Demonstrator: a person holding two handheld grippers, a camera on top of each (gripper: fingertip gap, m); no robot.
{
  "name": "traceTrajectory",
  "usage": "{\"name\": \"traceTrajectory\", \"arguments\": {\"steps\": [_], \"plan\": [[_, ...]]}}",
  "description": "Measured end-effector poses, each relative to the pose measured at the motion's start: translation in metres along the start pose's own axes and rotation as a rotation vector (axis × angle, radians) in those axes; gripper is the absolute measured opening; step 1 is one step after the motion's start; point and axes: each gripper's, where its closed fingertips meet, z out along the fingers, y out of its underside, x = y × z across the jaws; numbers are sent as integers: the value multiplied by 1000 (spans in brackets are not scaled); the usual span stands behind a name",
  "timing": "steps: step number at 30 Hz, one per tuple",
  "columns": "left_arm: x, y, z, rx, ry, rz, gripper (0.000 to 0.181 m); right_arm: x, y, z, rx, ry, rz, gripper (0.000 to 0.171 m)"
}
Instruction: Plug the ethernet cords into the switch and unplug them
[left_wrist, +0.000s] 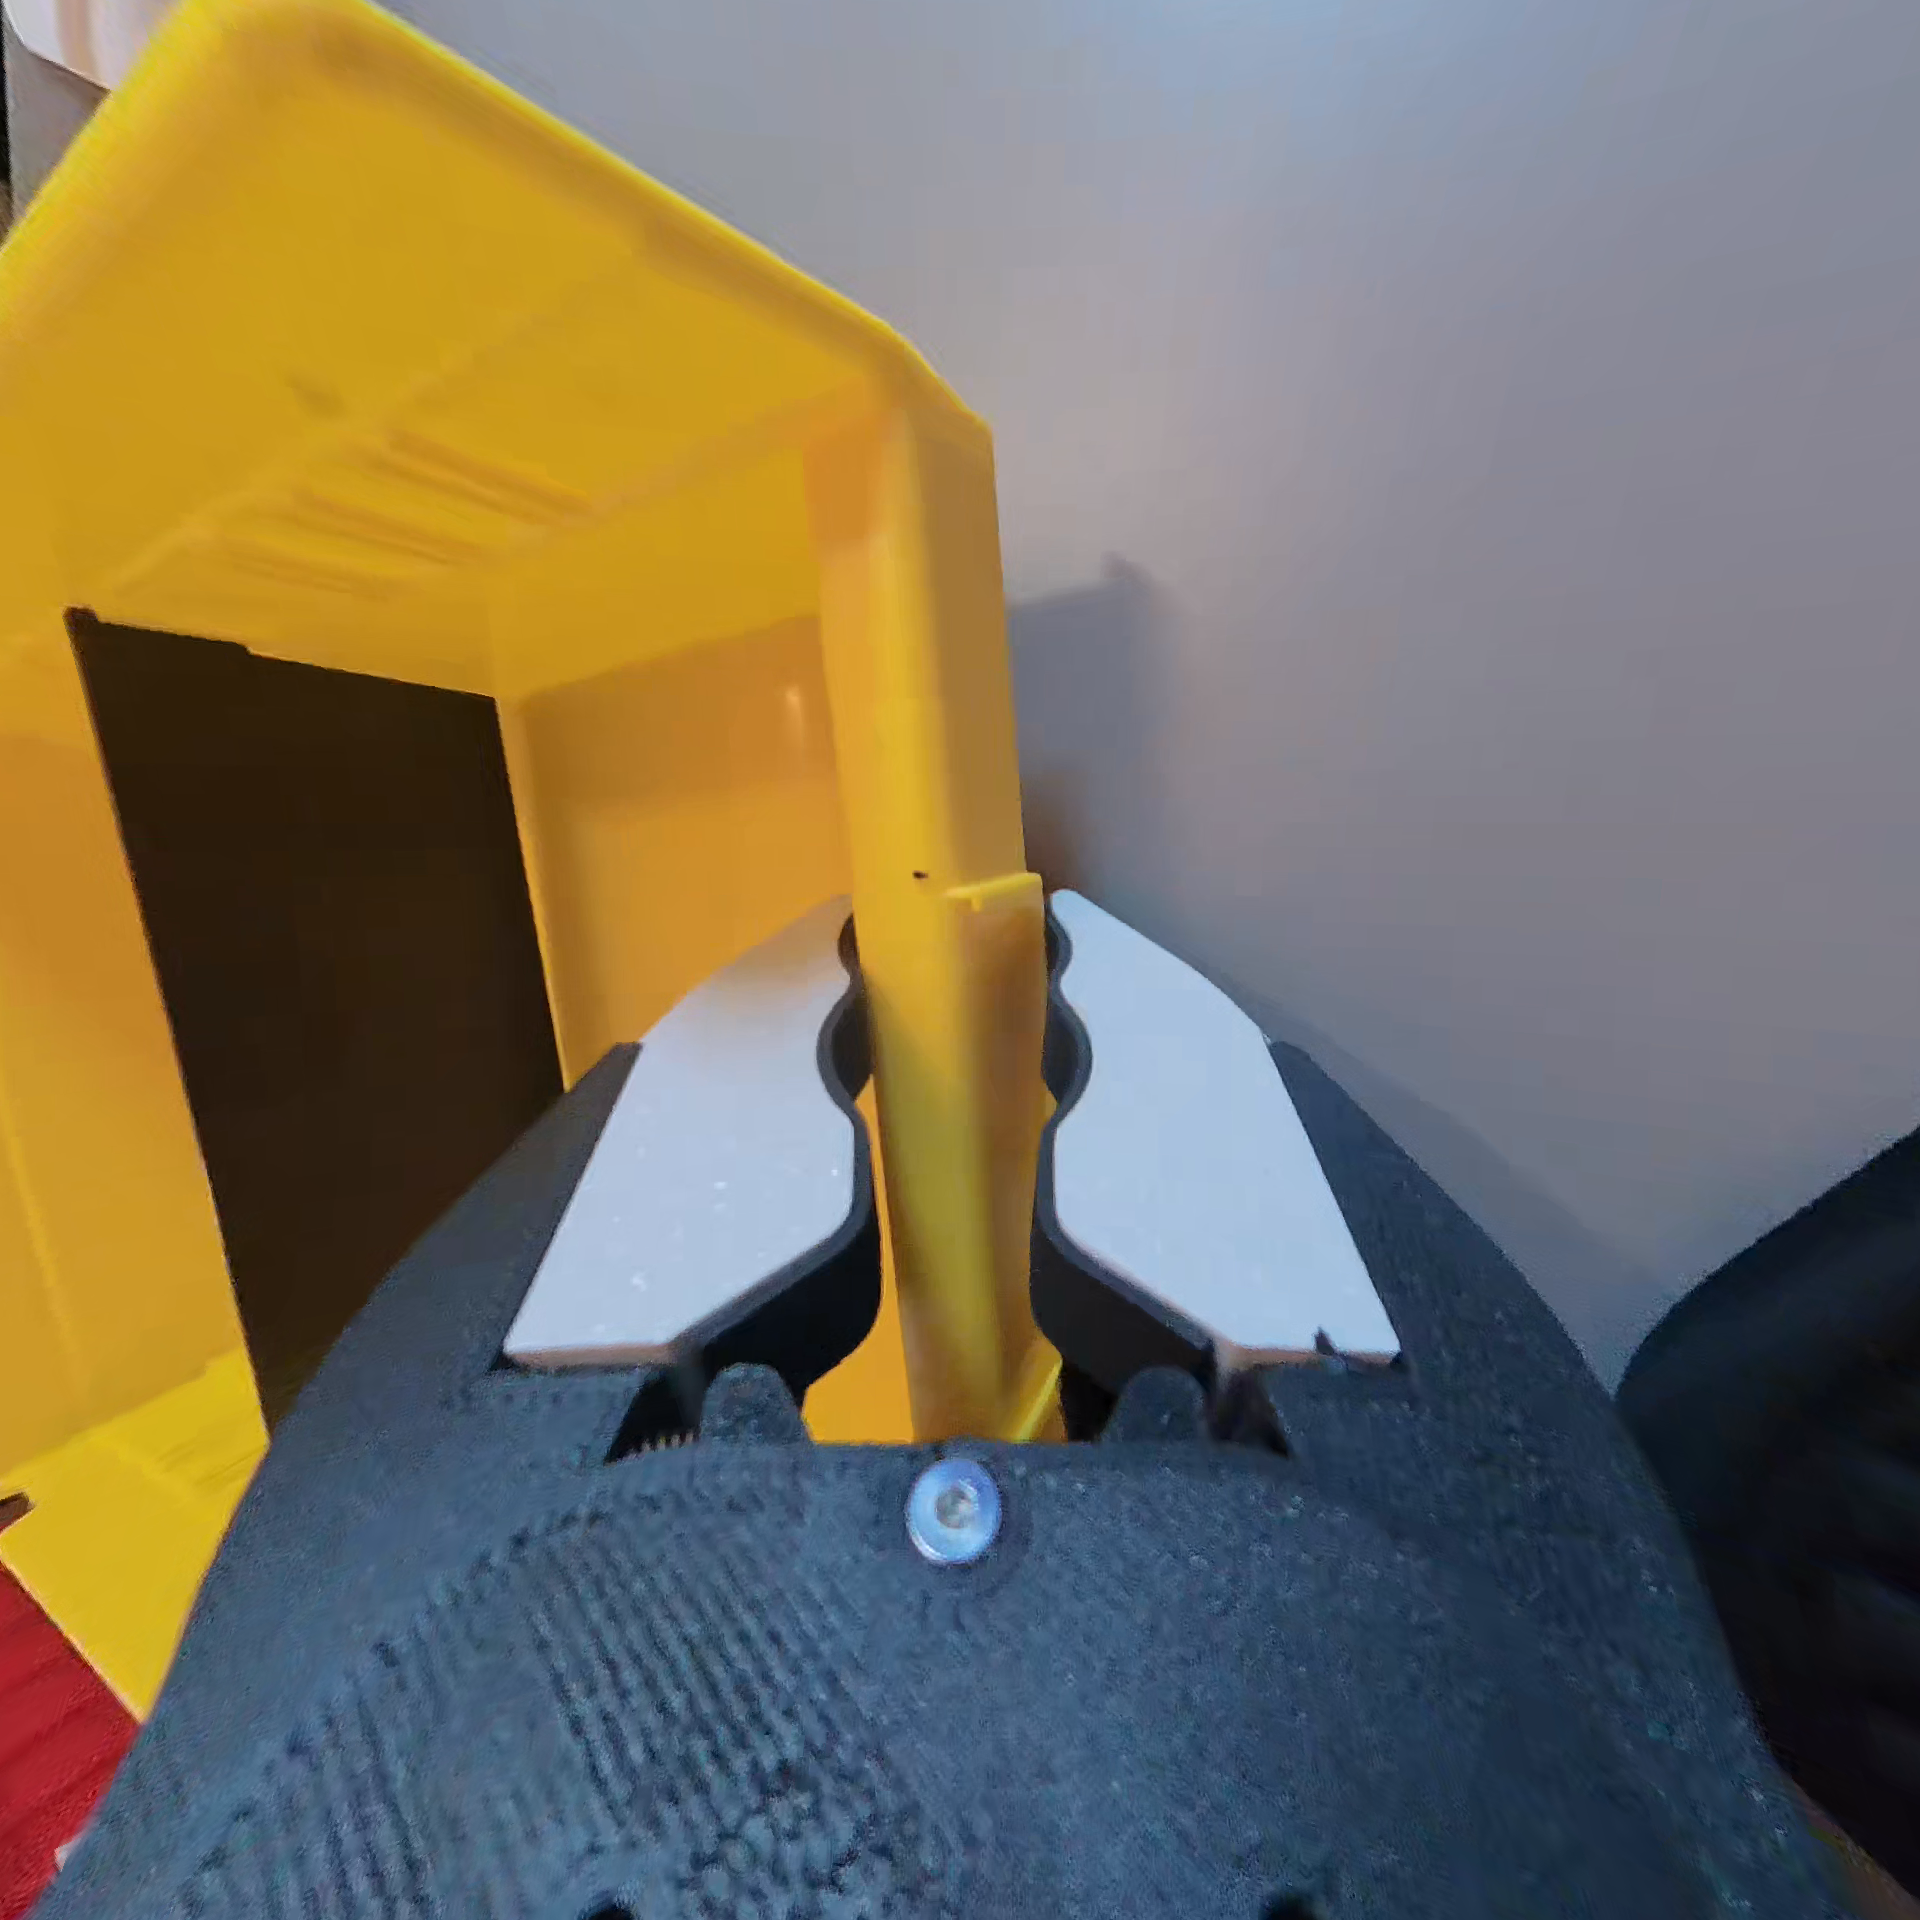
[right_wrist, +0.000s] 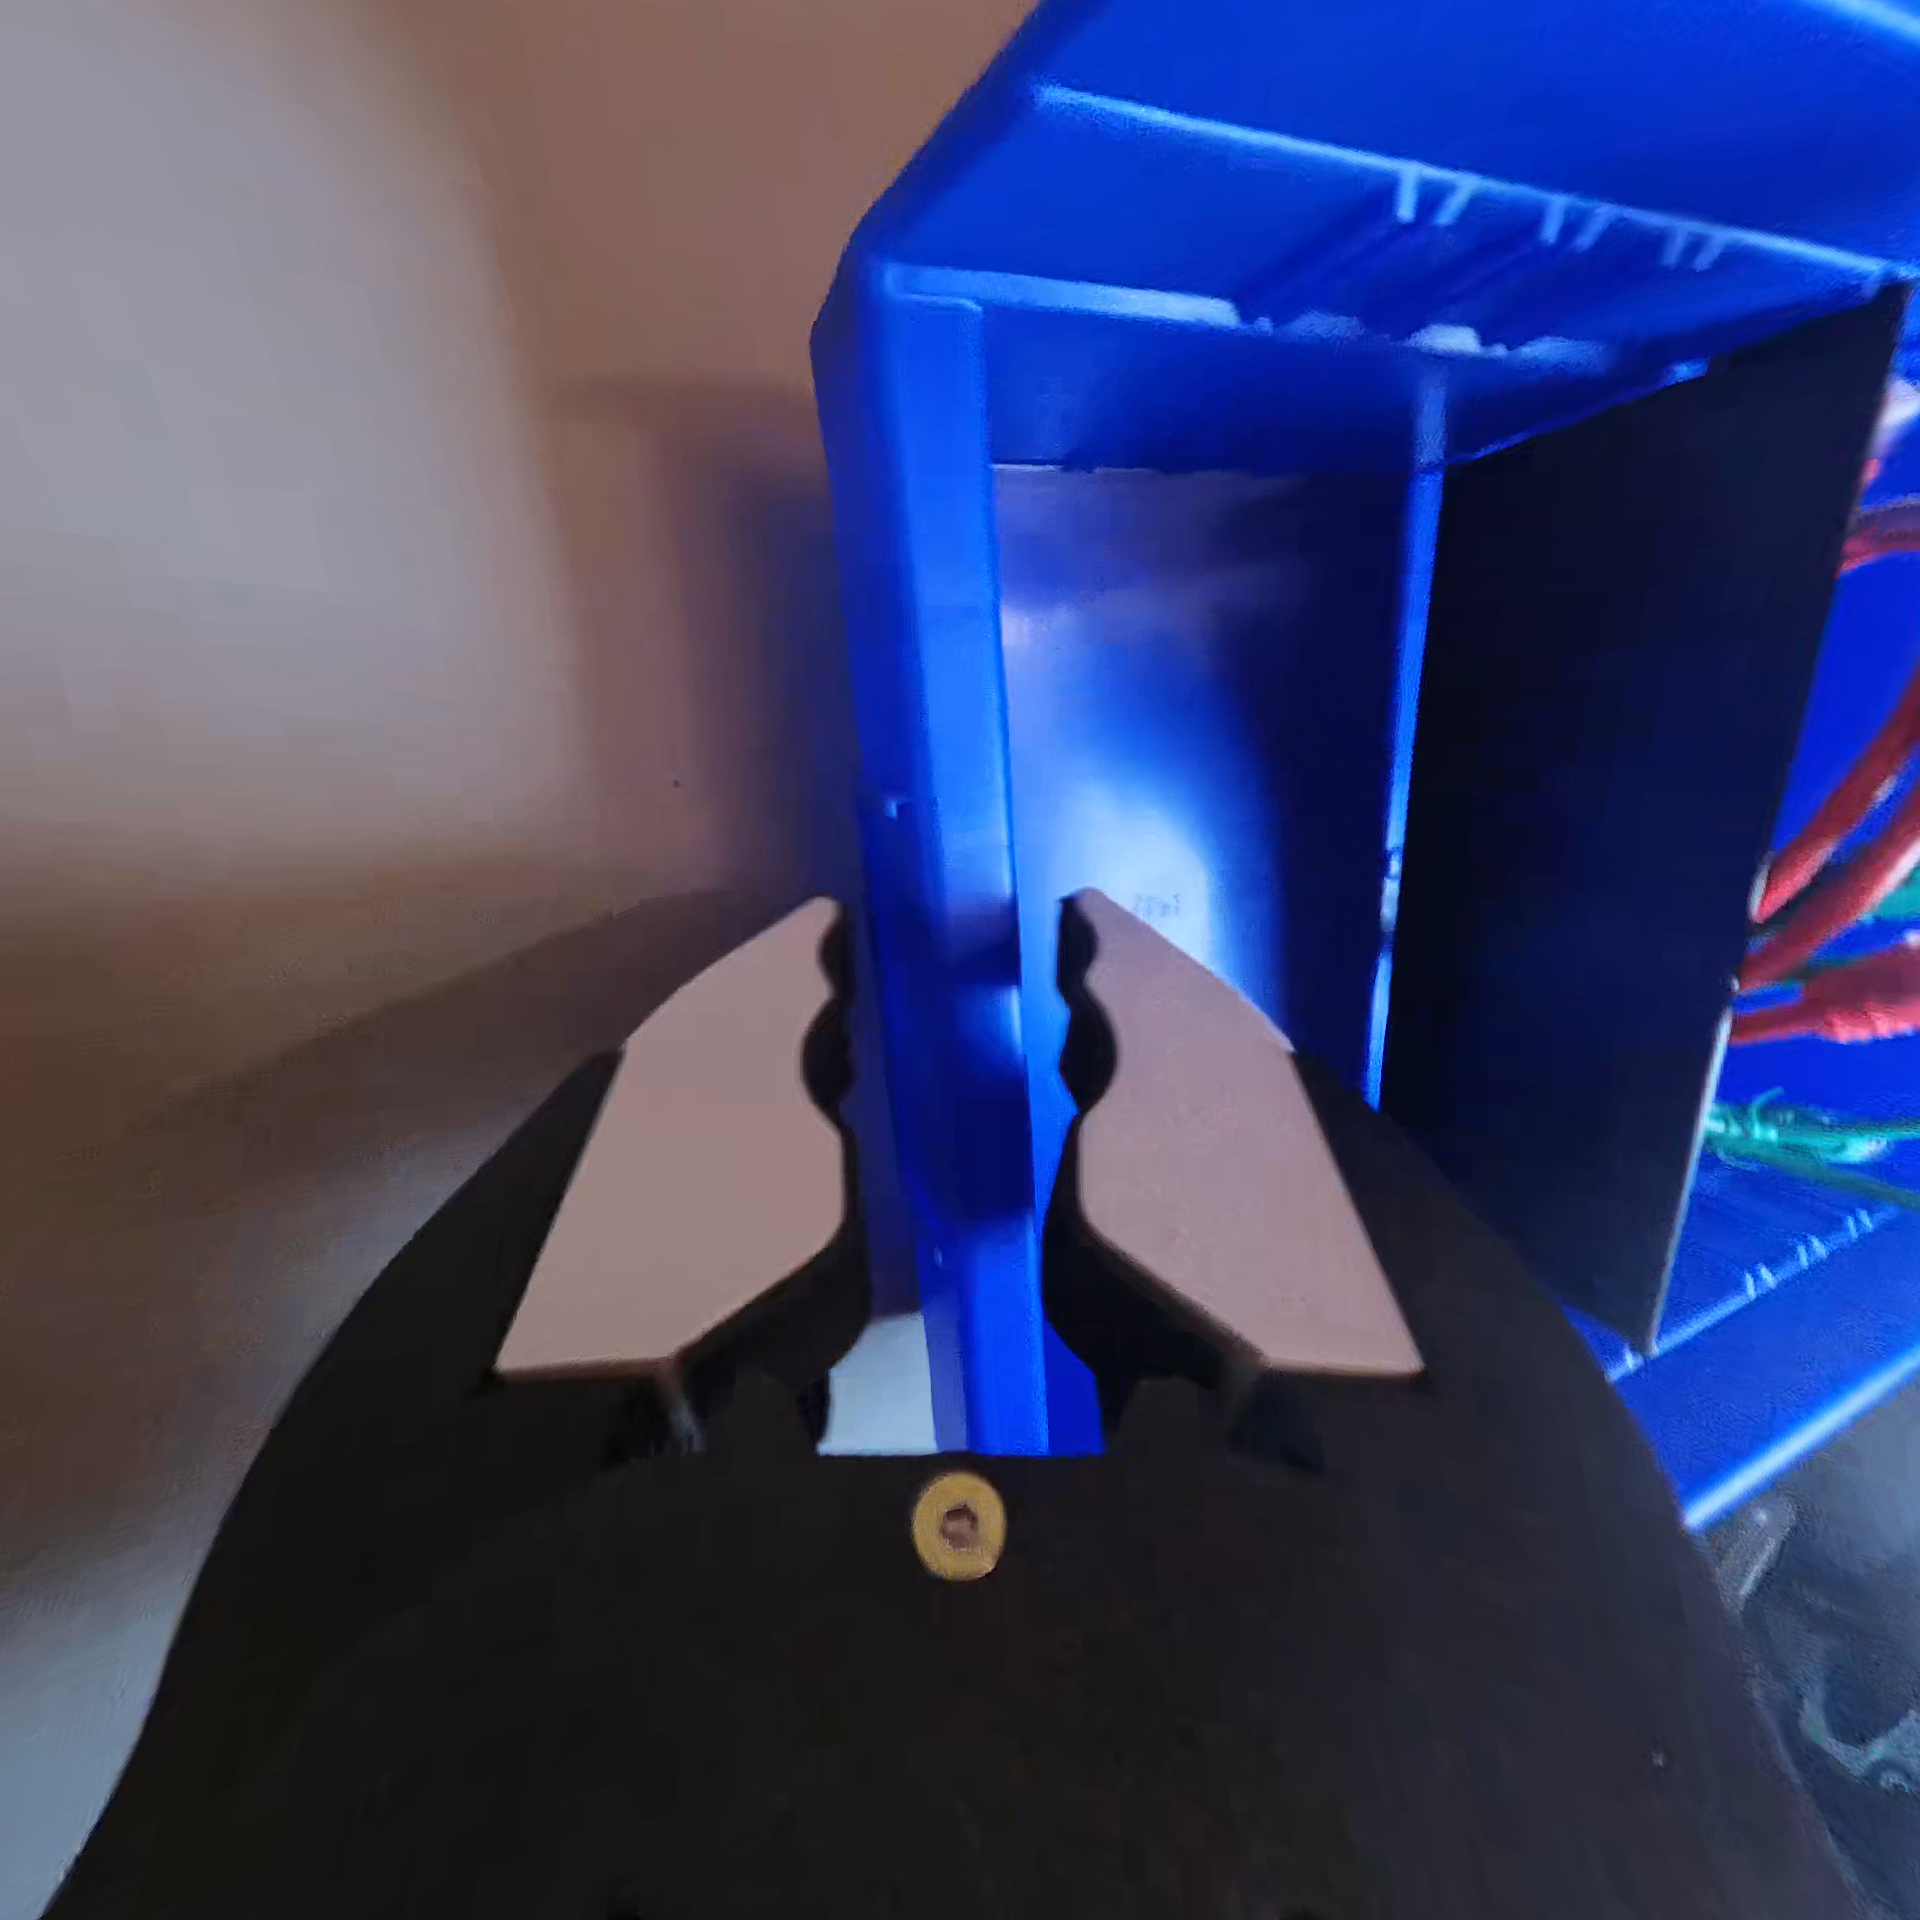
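Red and green cords (right_wrist: 1839, 935) bunched inside a blue bin (right_wrist: 1195, 644), behind a dark divider panel (right_wrist: 1621, 831) at the right edge of the right wrist view; no switch identifiable in either view. Right tool (right_wrist: 951, 914) clamped on the blue bin's upright front wall edge, one finger (right_wrist: 717, 1122) outside and the other inside, bin tipped on end before a plain wall (right_wrist: 364, 520). Left tool (left_wrist: 951, 909) likewise clamped on the upright wall edge of a yellow bin (left_wrist: 468, 416) holding a dark panel (left_wrist: 312, 935), with a red surface (left_wrist: 52, 1714) at lower left.
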Motion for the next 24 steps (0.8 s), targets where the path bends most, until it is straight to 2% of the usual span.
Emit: {"name": "traceTrajectory", "arguments": {"steps": [1, 4, 8, 12, 16, 21, 24], "plan": [[0, -1, 0, 6, 3, 13, 29, -2, -5, 4, 17, 4, -18, 29], [13, -3, -7, 74, 37, 91, 30, -10, -13, 2, 27, 55, -98, 30], [52, -17, -24, 168, 88, 251, 30, -47, -23, -14, 84, 119, -214, 31], [73, -45, -26, 227, 99, 349, 30, -94, -46, -29, 162, 141, -295, 32], [67, -81, -11, 268, 53, 410, 31, -117, -71, -33, 211, 175, -322, 32], [48, -104, 5, 300, -23, 407, 32, -115, -83, -30, 250, 197, -316, 32], [52, -118, -15, 420, -34, 275, 34, -112, -82, -41, 284, 246, -236, 38]]}}
